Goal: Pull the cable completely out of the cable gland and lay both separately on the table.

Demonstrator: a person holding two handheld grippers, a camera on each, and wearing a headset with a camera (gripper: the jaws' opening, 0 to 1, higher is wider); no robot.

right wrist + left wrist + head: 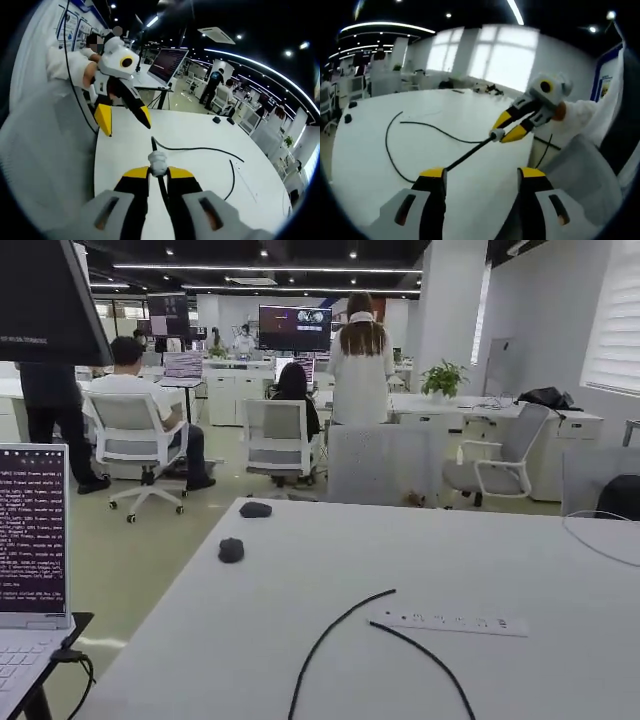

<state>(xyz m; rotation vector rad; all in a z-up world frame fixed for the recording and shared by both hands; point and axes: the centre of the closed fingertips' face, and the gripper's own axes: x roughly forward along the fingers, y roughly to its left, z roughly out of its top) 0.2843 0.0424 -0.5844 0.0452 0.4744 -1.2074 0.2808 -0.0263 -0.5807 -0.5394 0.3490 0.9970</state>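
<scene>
Jaws on the left gripper (483,172) are spread wide in the left gripper view, nothing pinched between them. The black cable (467,155) runs up diagonally from right beside the left-hand yellow tip toward the middle of the frame. That's where the right gripper (501,131) comes in from the upper right, with its tips closed around the little white cable gland (495,134). More cable curls across the white table (365,165) on the left side of the frame.

Right gripper view: its own jaws are narrow, squeezed on the gland (157,161) at bottom centre. The cable is threaded through the gland, so it comes out above, then bends right over the table. The left gripper (125,120) hangs in the upper left, jaws gaping, apart from the cable as far as I can tell.

Head view is mostly table. Two black cable runs (330,635) sit at bottom centre and go off the lower edge, with a white power strip (450,622) just to their right. Two dark mice (231,550) are further back on the left, and a laptop (30,540) is at the left edge.
</scene>
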